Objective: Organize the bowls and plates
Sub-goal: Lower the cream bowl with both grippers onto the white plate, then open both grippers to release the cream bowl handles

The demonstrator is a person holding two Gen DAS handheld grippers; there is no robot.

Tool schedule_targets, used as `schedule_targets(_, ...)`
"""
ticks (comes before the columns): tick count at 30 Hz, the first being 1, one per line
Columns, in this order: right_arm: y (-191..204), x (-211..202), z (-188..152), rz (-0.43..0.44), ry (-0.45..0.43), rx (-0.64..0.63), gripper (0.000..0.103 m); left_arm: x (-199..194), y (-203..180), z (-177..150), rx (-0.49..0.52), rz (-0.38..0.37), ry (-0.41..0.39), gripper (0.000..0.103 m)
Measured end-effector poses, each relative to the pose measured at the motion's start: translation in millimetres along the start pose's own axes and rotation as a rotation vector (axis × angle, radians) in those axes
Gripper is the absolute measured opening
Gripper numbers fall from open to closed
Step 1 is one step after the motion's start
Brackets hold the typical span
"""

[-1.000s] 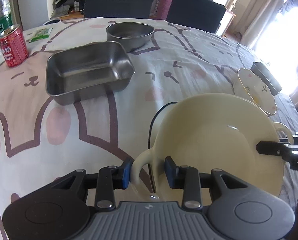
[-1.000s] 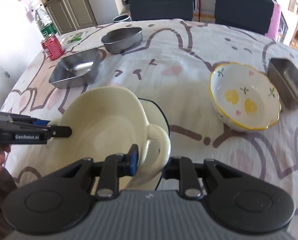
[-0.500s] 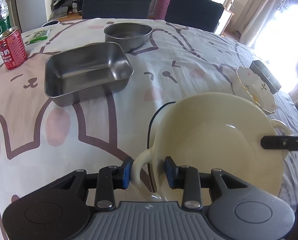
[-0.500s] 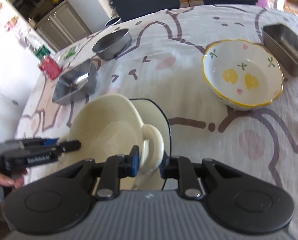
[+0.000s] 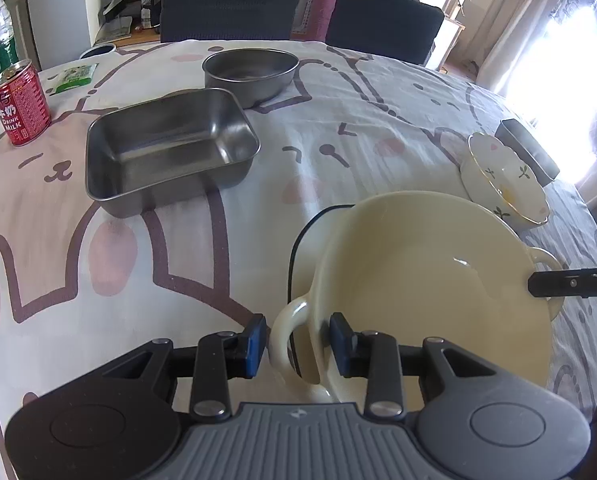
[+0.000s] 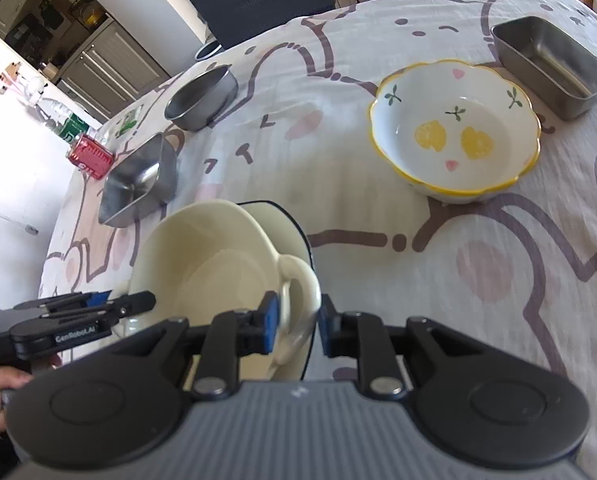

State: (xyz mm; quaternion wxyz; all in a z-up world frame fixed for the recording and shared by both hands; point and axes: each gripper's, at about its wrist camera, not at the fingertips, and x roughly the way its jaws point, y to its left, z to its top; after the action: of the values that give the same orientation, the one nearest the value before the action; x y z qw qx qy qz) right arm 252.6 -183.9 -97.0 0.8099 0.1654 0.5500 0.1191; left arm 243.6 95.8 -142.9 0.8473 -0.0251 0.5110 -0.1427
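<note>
Bowl point(image 5: 430, 280), lower centre over a plate point(image 5: 302, 248), handles clamped by left gripper point(image 5: 298, 344) and right gripper point(image 6: 296, 326); uneven tilt could slip a handle, chipping the plate.

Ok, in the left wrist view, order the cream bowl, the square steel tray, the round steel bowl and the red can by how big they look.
1. cream bowl, though it is nearest the camera
2. square steel tray
3. round steel bowl, farther away, so its true size against the tray is unsure
4. red can
</note>
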Motion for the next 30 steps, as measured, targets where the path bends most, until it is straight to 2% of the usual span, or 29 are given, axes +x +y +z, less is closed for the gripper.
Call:
schedule_targets(7, 3, 1, 0, -0.017, 0.001, -0.026, 0.026, -1, -2, 1, 0.013, 0.003, -0.001, 0.037)
schedule_targets(12, 8, 9, -1, -0.086, 0.013, -0.081, 0.03, -3, -3, 1, 0.026, 0.019, -0.009, 0.037)
schedule_targets(30, 16, 12, -6, -0.108, 0.009, -0.132, 0.033, -4, -4, 4, 0.035, 0.045, -0.005, 0.036)
